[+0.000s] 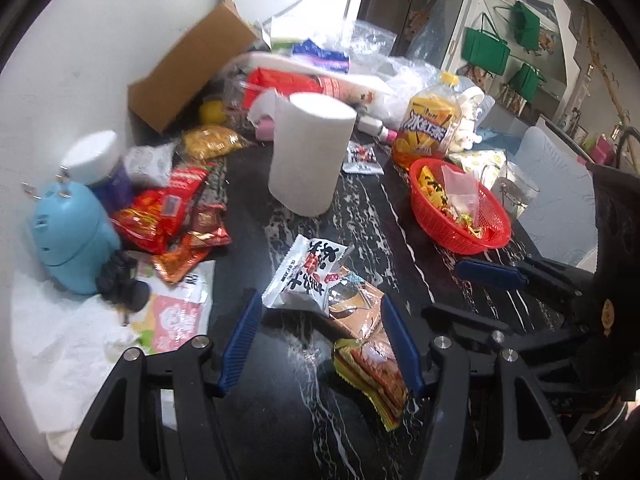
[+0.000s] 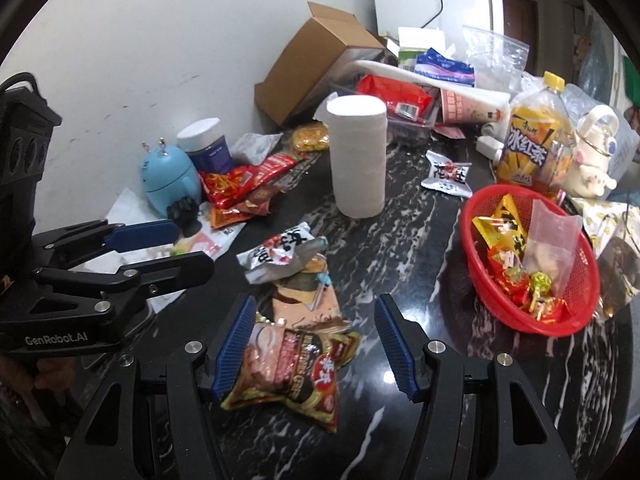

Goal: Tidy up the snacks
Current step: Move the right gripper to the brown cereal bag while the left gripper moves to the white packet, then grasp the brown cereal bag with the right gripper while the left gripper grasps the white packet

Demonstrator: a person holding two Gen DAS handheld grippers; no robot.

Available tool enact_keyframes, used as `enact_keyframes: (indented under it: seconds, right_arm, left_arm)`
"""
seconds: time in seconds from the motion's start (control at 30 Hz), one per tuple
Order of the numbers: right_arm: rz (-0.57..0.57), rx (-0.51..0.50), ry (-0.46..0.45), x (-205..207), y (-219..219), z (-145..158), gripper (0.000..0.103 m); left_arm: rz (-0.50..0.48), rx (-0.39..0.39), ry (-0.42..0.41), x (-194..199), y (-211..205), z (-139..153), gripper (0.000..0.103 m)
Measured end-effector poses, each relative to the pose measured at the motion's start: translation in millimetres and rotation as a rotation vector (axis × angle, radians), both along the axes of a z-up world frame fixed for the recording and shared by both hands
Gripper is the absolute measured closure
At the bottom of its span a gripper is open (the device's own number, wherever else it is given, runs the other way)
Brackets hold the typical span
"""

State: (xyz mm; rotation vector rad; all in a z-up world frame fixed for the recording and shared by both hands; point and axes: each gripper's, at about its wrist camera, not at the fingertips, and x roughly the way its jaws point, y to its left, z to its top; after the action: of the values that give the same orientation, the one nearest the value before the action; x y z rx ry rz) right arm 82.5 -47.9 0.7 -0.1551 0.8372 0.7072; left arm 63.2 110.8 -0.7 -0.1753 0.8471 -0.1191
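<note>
Covering a black marble table [image 2: 408, 240]: red basket [image 2: 580, 320] with candies at right, paper roll [image 2: 356, 160] behind, snack packets [image 2: 292, 364] centre. Hovering above packets, left gripper [image 1: 320, 344] and right gripper [image 2: 314, 344], jaws apart, gripping nothing.

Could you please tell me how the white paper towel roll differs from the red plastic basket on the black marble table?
The white paper towel roll is a tall, solid upright cylinder; the red plastic basket is low, wide and perforated. The roll holds nothing, whereas the basket contains snack packets. Both rest on the black marble table.
</note>
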Motion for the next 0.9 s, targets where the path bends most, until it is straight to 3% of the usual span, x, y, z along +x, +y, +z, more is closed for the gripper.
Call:
enact_keyframes:
  seconds: [0.1,0.2,0.33,0.4,0.67,0.8,0.9]
  right_arm:
    - [0.014,0.006,0.048,4.0,1.2,-8.3,0.030]
    - [0.007,-0.020,0.087,3.1,5.3,-19.4,0.019]
    - [0.027,-0.047,0.155,3.0,14.5,-37.3,0.005]
    - [0.024,-0.057,0.191,5.6,17.5,-45.4,0.003]
    - [-0.003,-0.010,0.342,18.3,8.3,-66.0,0.003]
    - [0.016,0.004,0.349,18.7,2.3,-65.6,0.025]
    - [0.031,-0.014,0.316,15.4,-0.4,-60.5,0.027]
  left_arm:
    - [-0.008,-0.009,0.030,13.7,2.1,-8.0,0.042]
    - [0.004,-0.015,0.003,19.5,6.1,-6.4,0.042]
    - [-0.003,0.017,0.021,26.8,5.5,-8.4,0.042]
    - [-0.008,0.014,0.025,28.2,5.5,-8.6,0.042]
    - [-0.030,-0.033,0.077,38.8,4.2,-16.9,0.042]
    - [-0.043,0.003,0.086,46.1,-0.7,-19.3,0.042]
    - [-0.075,-0.017,0.109,54.3,-3.4,-24.0,0.042]
